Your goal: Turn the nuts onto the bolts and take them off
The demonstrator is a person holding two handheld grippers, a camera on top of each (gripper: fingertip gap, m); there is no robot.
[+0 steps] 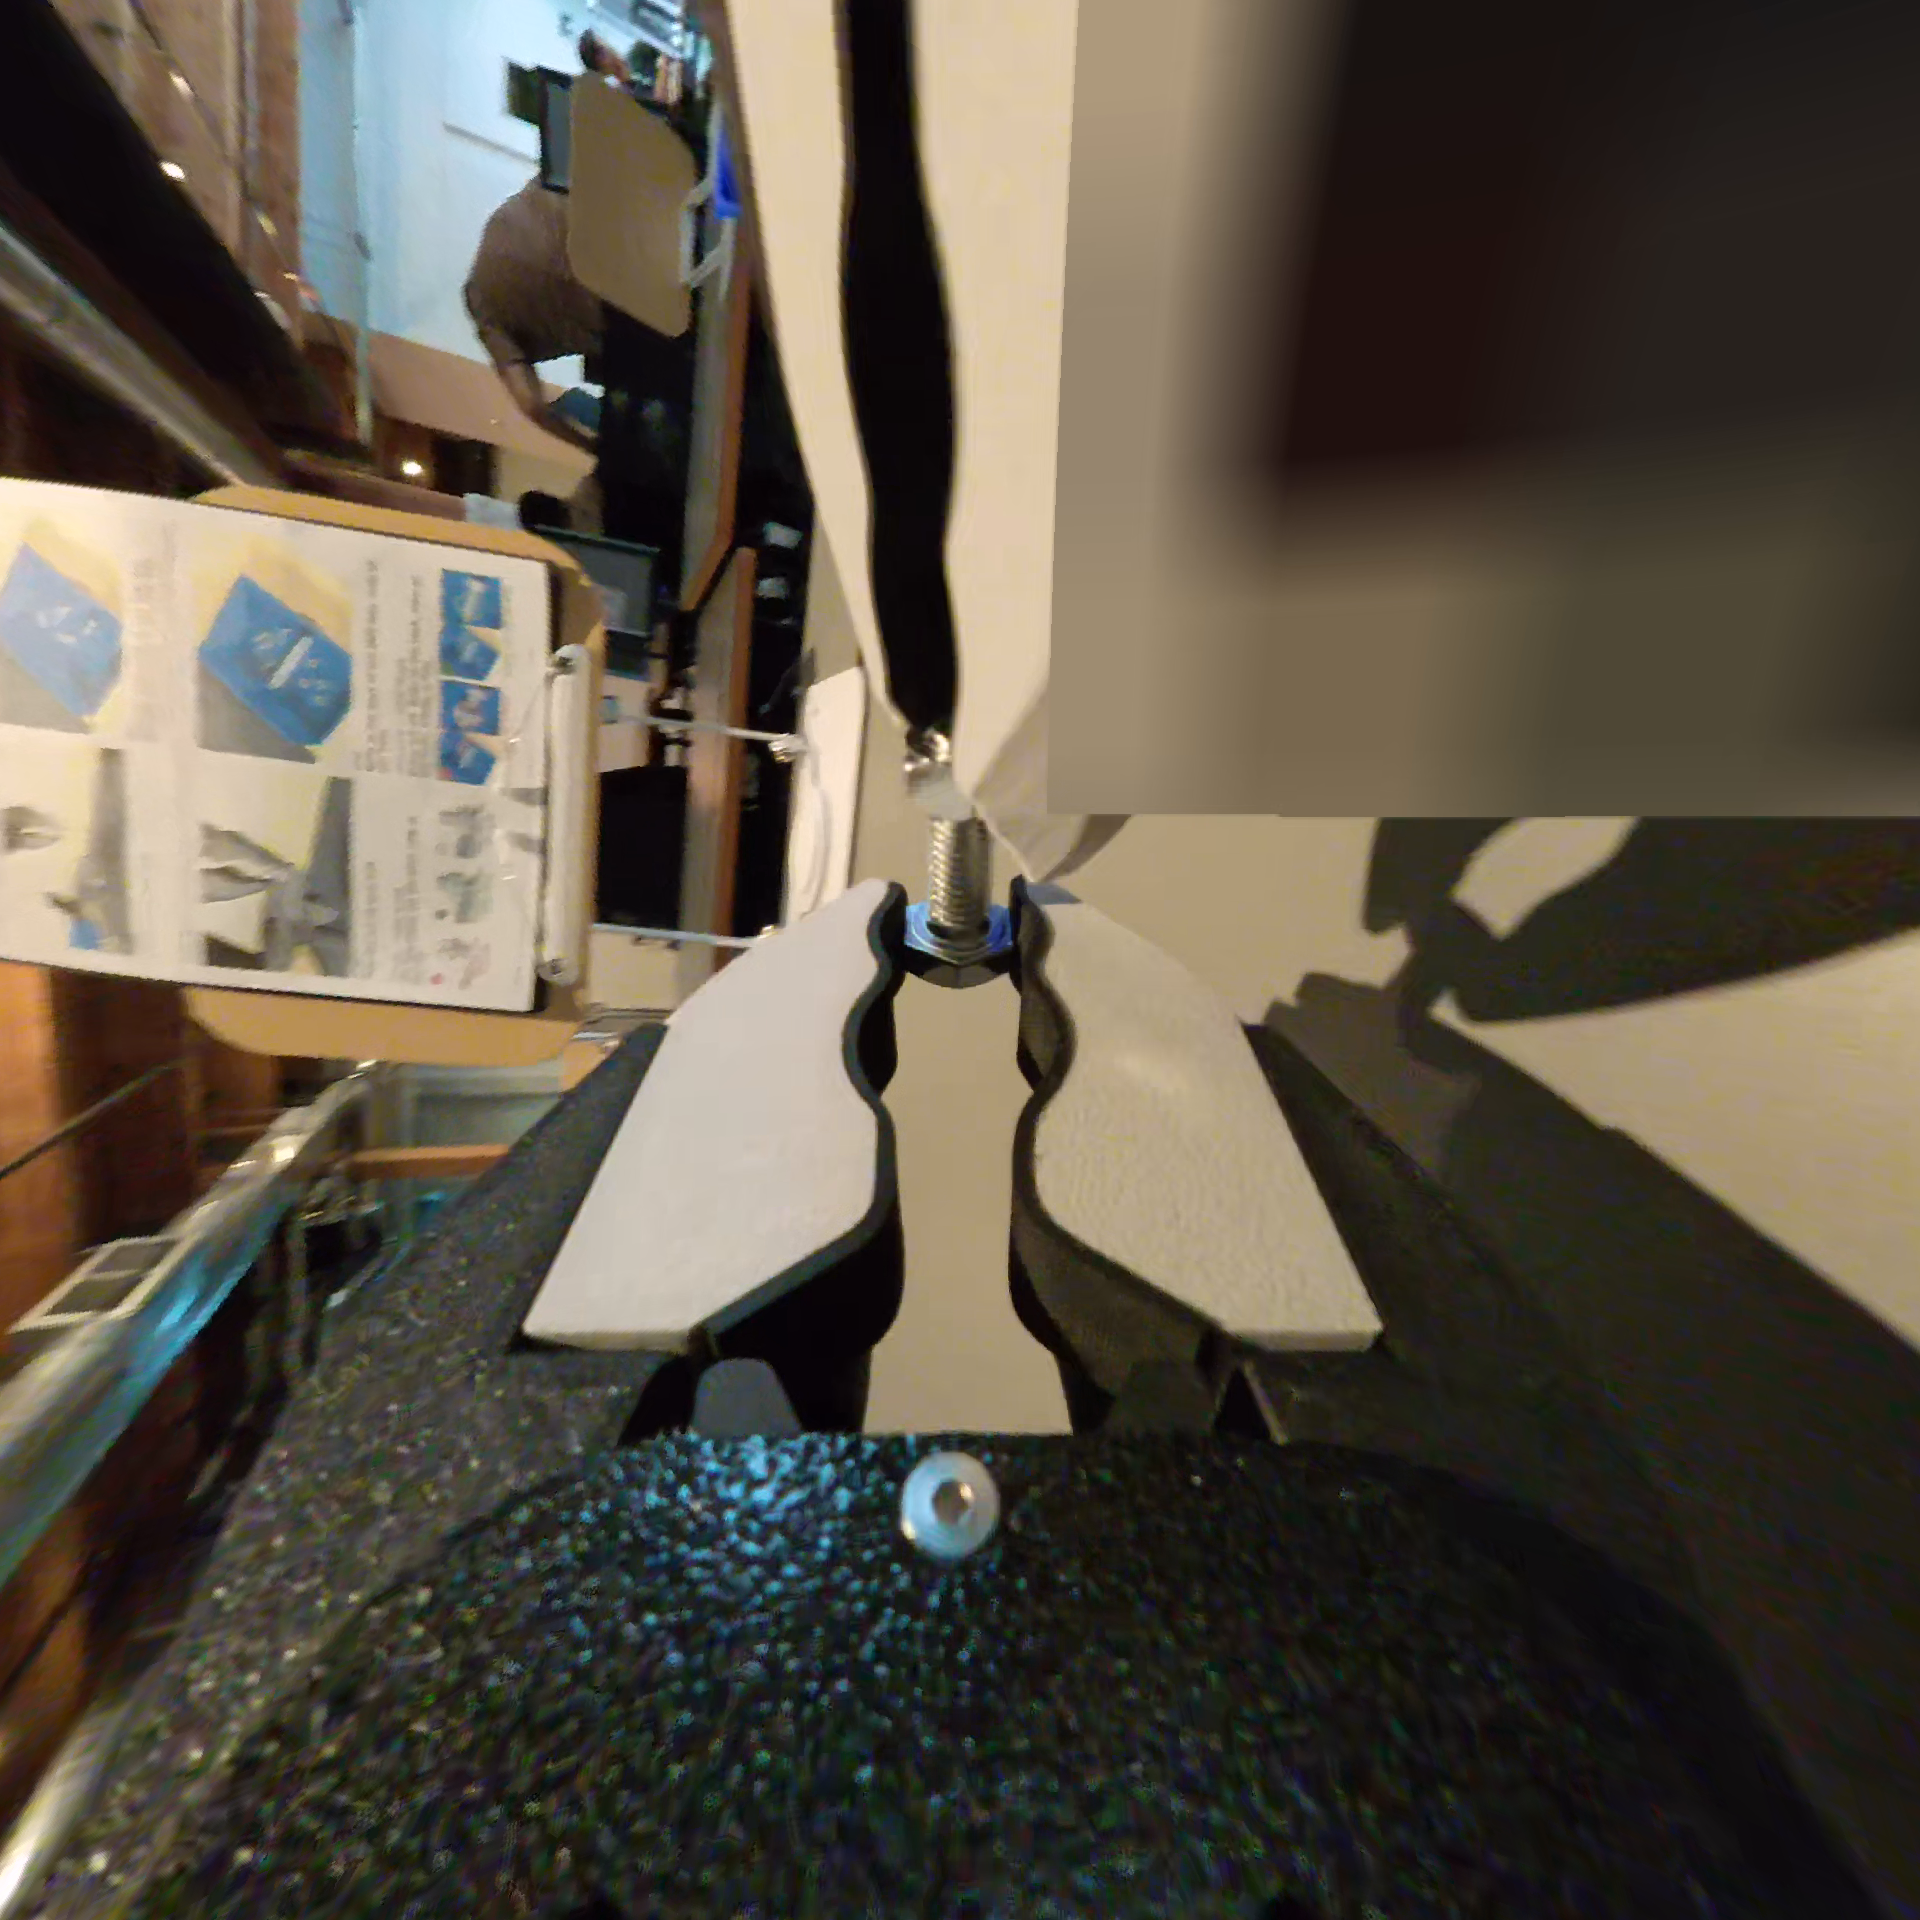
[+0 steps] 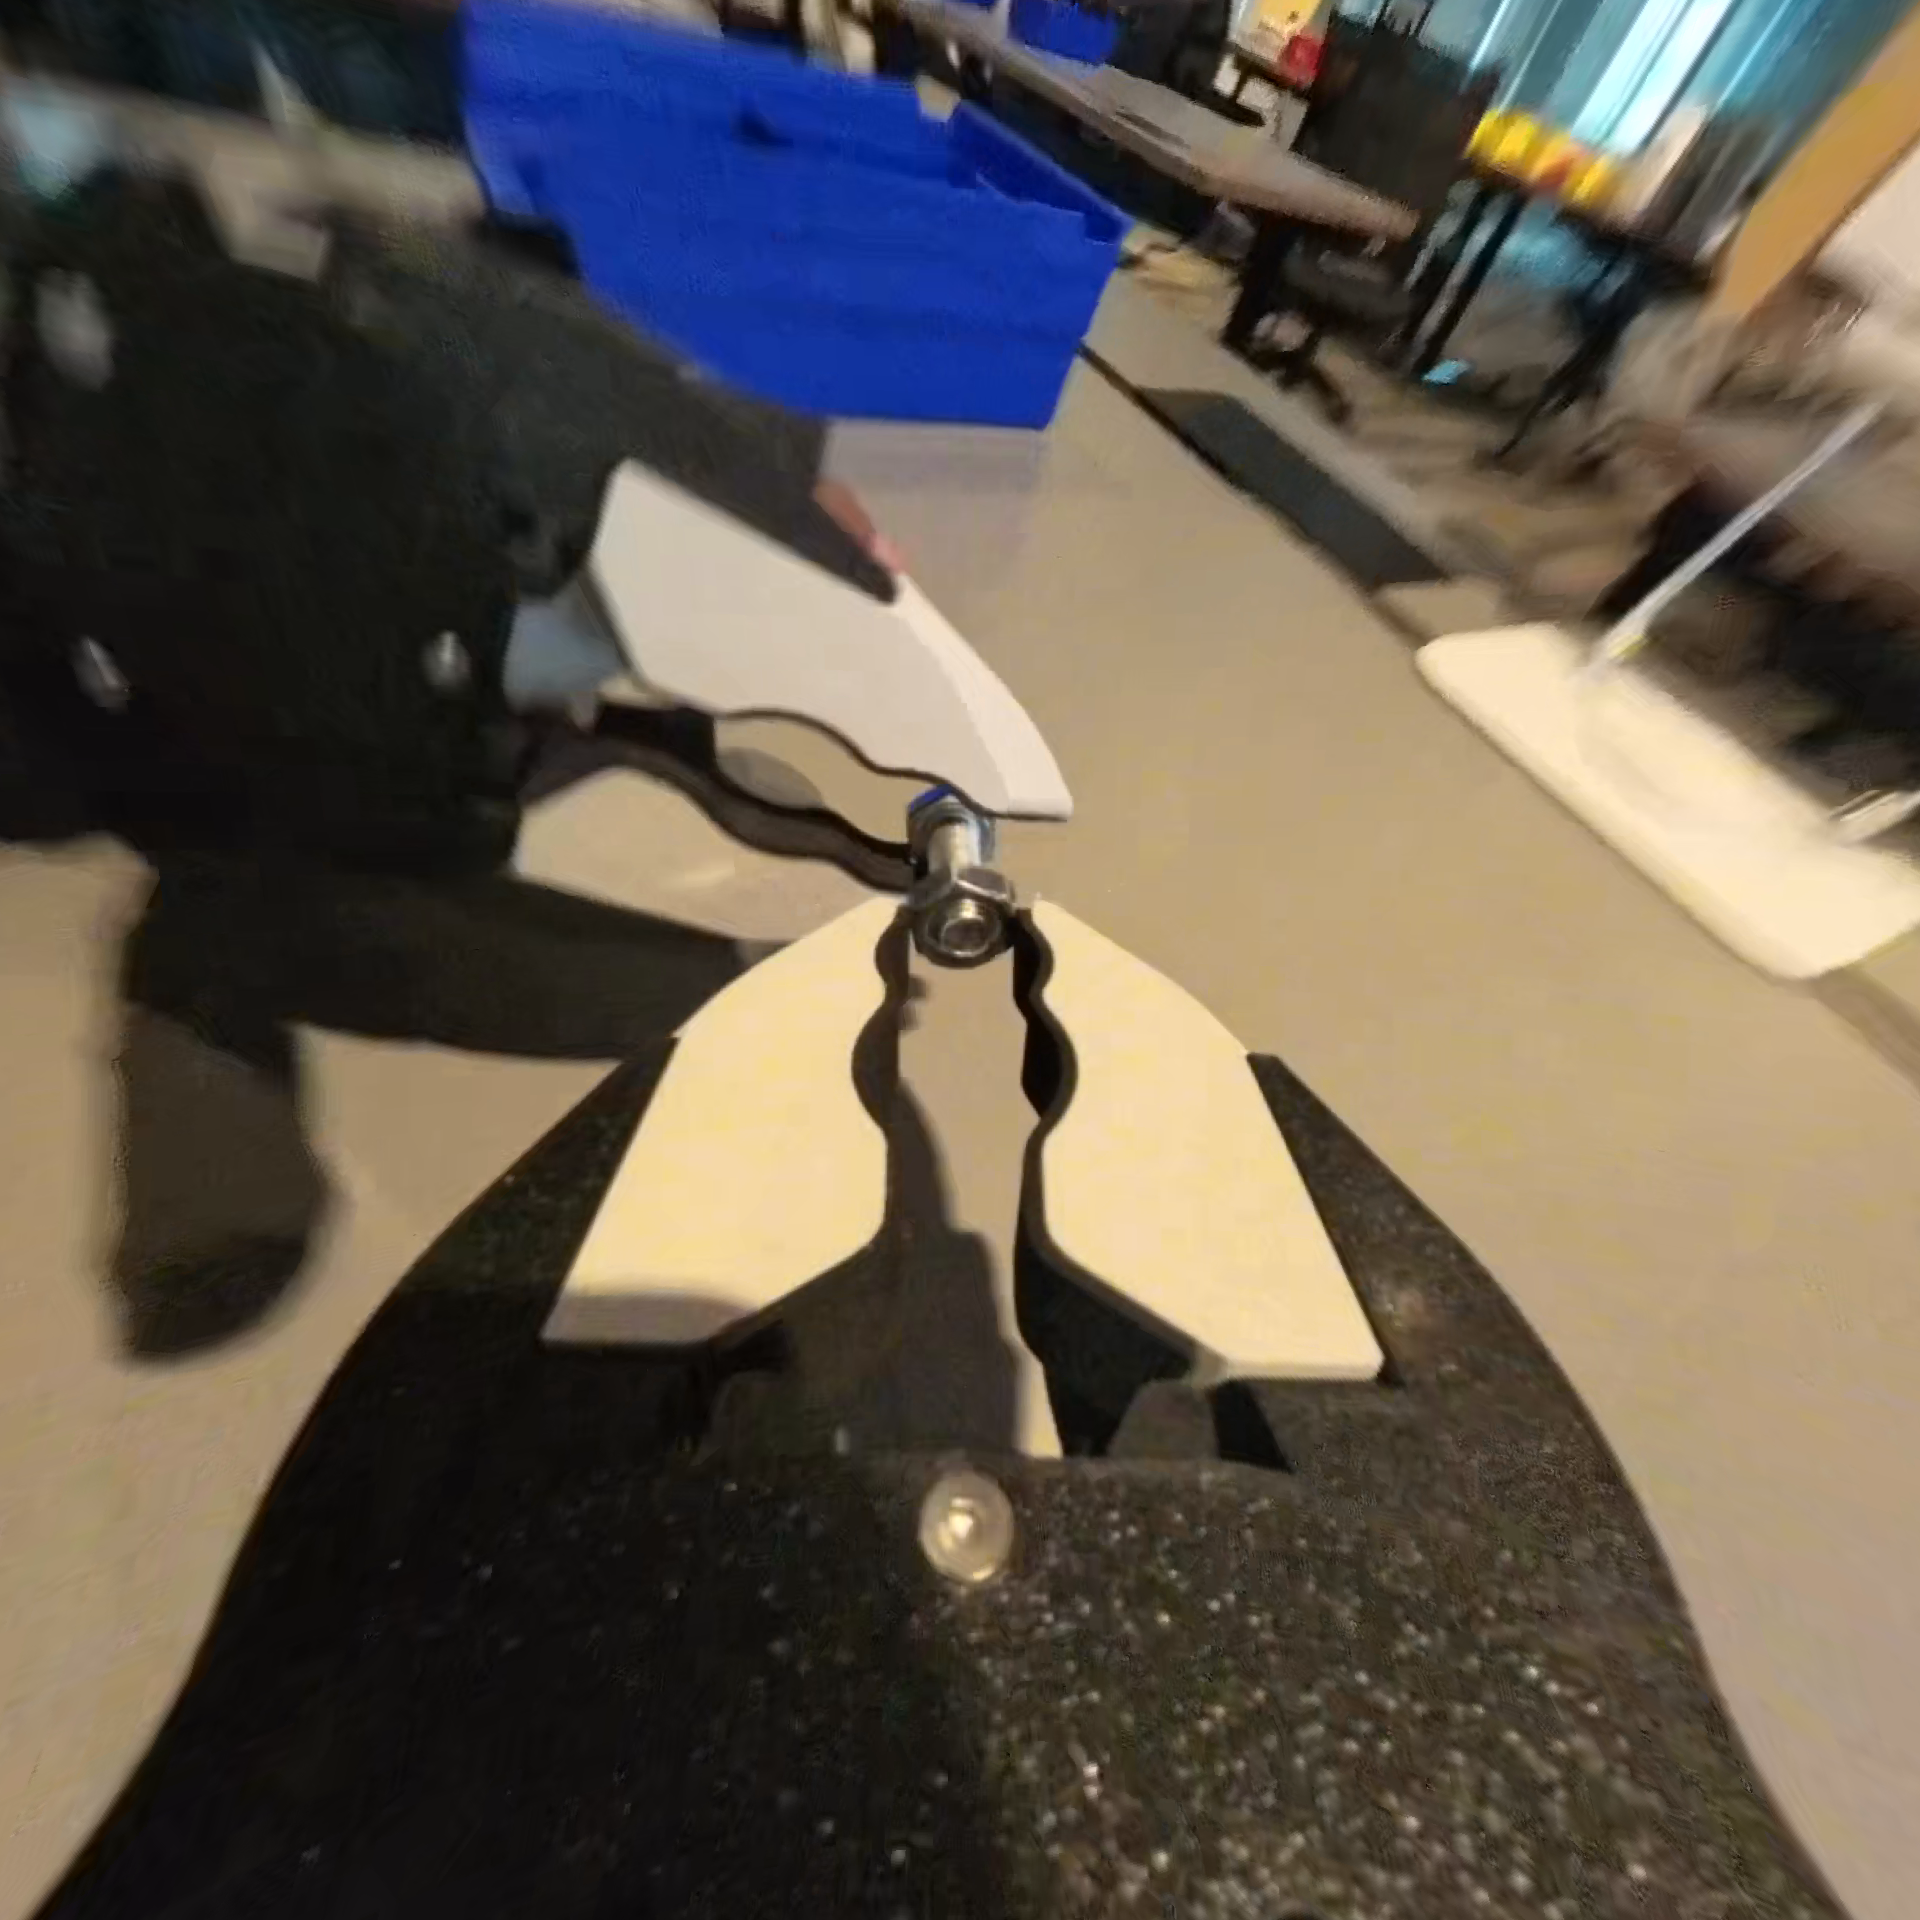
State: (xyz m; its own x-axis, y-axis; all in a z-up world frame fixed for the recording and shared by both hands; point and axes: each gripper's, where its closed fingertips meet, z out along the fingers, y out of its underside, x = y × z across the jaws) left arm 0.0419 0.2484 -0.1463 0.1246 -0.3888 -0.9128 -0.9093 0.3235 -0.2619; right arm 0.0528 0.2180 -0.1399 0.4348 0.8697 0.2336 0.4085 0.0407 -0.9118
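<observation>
Behind the work lies a busy workshop: a pale beige tabletop [image 2: 1299, 831], a blue plastic bin [image 2: 790, 239] at its far side, dark tables further off, and a printed instruction sheet [image 1: 270, 758] on a cardboard backing at the left of the left wrist view.

Both tools meet in the air above the tabletop on one silver threaded steel bolt [image 1: 958, 868]. The left gripper [image 1: 958, 940] is closed narrowly on a silver hex piece with a blue ring [image 1: 956, 930] at the near end of the shank; whether that piece is the bolt's head or a second nut I cannot tell. The right gripper [image 2: 961, 920] is closed just as narrowly on a silver hex nut [image 2: 961, 896] at the other end, where the bolt's tip shows through its hole. In the left wrist view the right gripper's white fingers [image 1: 997, 416] reach down onto the far end of the shank.

Holding it this way makes sense: each tool clamps the flats of one hex part in the notch near its fingertips, so one end is kept from spinning while the other is twisted about the shank's axis. Lifting the bolt clear of the tabletop leaves room for the wrist to roll. Bare thread shows between the two grips, so the nut seems to sit near the tip, either just started or nearly off. The right wrist view is smeared with motion blur.
</observation>
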